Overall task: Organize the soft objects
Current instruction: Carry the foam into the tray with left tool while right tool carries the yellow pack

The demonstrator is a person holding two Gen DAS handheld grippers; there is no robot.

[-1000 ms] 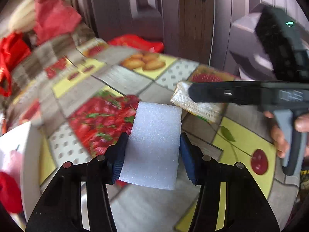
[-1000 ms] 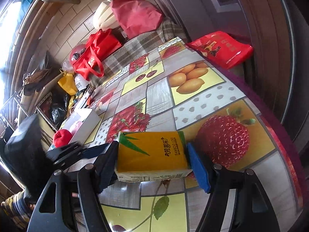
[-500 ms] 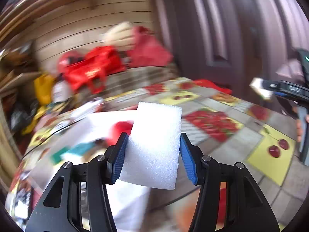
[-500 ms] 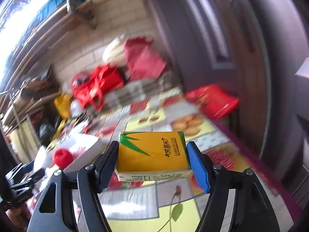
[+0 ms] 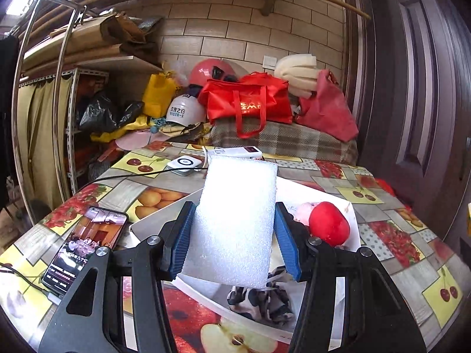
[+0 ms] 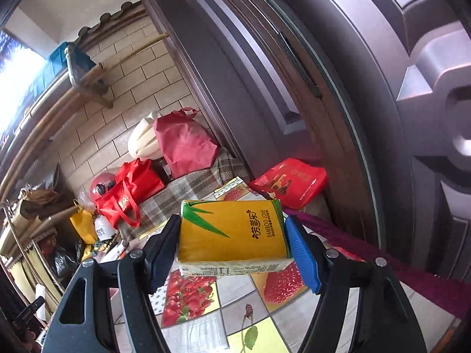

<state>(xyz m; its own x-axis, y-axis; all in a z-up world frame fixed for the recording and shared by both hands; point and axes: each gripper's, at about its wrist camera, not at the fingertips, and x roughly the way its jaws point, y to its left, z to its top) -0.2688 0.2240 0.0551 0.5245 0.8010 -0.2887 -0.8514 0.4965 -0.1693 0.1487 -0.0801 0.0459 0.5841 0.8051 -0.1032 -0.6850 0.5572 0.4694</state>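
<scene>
My left gripper [image 5: 234, 238] is shut on a white foam sponge [image 5: 235, 220], which stands upright between the blue pads above a white box [image 5: 164, 214] on the fruit-print table. In that box lie a red ball [image 5: 329, 227], a pink soft item and a black-and-white cloth [image 5: 262, 300]. My right gripper [image 6: 235, 248] is shut on a yellow tissue pack [image 6: 232, 234] with a green bamboo print, held above the table near the door. Neither gripper shows in the other's view.
A phone [image 5: 84, 247] with a lit screen lies at the table's left, with a cable, a white round device [image 5: 185, 164] and a white power strip further back. Red bags [image 5: 250, 103], helmets and shelves crowd the brick wall. A dark door [image 6: 323, 88] stands on the right.
My left gripper swung left with the sponge, from the table's middle to over the white box. My right gripper tilted up with the tissue pack, now facing the door and wall.
</scene>
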